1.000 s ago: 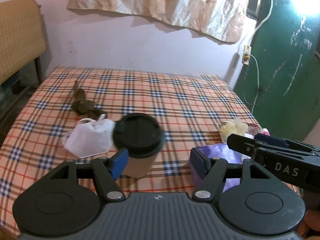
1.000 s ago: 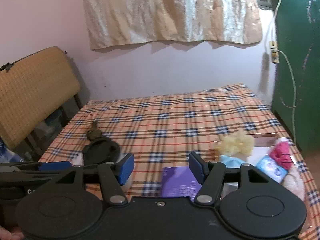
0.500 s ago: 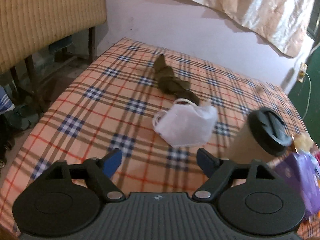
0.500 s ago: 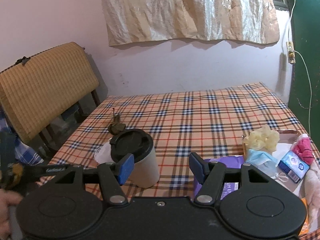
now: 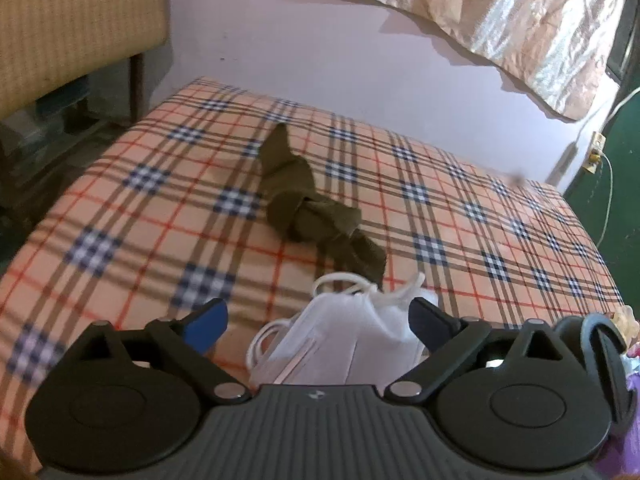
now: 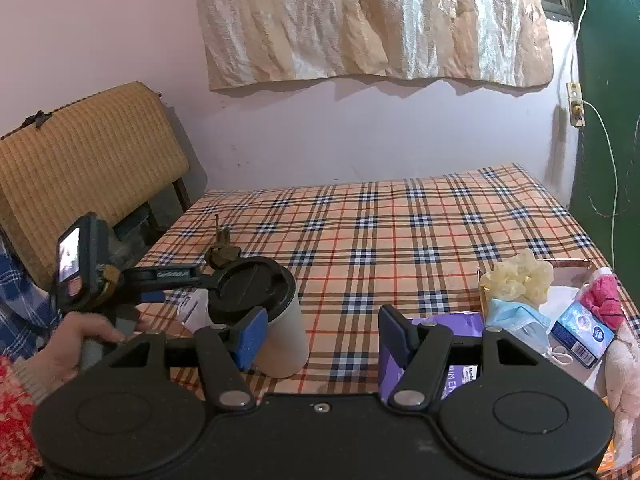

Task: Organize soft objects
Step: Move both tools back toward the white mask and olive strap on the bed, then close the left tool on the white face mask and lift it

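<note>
My left gripper (image 5: 318, 322) is open, its fingers on either side of a white face mask (image 5: 340, 340) lying on the plaid bed (image 5: 160, 208). A knotted olive cloth (image 5: 308, 204) lies just beyond the mask. My right gripper (image 6: 320, 334) is open and empty above the bed's near edge. In the right wrist view the left gripper (image 6: 176, 276) reaches in from the left, behind a white cup with a black lid (image 6: 272, 316). A tray (image 6: 576, 268) at the right holds a yellow scrunchie (image 6: 516, 278), a blue mask (image 6: 516, 320) and a pink cloth (image 6: 602, 298).
A purple packet (image 6: 460, 332) lies by the tray. A blue-and-white pack (image 6: 582, 334) and a cream plush (image 6: 624, 364) sit at the right edge. A woven headboard (image 6: 80, 152) stands left. A wall and a green door (image 6: 608, 80) bound the bed.
My left gripper has moved forward over the white mask, which now lies between its fingers. My right gripper has shifted slightly; the cup and tray look nearer.
</note>
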Tool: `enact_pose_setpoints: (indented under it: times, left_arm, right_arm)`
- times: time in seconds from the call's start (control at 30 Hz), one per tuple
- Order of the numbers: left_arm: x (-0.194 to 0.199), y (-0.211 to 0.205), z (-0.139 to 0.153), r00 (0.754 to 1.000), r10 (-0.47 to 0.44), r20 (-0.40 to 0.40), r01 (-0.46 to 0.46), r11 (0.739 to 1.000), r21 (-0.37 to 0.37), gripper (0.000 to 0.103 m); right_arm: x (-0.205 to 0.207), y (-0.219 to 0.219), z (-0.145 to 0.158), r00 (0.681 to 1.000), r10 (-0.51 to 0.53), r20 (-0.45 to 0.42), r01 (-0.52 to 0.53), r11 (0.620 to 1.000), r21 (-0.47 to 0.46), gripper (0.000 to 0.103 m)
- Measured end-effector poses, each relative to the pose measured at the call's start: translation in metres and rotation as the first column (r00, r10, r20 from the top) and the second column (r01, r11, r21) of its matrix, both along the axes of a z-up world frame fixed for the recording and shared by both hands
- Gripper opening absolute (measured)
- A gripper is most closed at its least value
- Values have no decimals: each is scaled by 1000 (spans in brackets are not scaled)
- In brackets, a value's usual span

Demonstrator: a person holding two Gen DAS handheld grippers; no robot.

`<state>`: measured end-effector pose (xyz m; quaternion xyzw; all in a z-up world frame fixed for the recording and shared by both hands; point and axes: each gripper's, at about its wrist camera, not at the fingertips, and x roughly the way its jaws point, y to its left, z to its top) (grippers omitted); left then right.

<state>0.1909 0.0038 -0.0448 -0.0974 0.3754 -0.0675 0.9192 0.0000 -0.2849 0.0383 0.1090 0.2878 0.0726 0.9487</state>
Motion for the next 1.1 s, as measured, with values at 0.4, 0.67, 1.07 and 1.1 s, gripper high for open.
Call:
enact_pose_setpoints:
  times: [0.4,0.67,1.07,1.1]
  left_arm:
    - [-22,-3,-14,995,-90,44,86,993,77,71]
    - [-73,50,-4,998,-11,66,-2,981,194,72]
    - [-114,77,20,991,-31,131,4,980,201,103]
    - [-113,74,18,990,-47,131,19,978,209,103]
  right_arm:
    - [13,12,-8,999,36,-20,-36,999,12,74]
    - [9,16,-7,998,58,-8,-58,998,21,74]
    - [12,62,-3,984,175,-16,-175,984,11,75]
    - [13,68,-3,983,184,-20,-184,983,9,75]
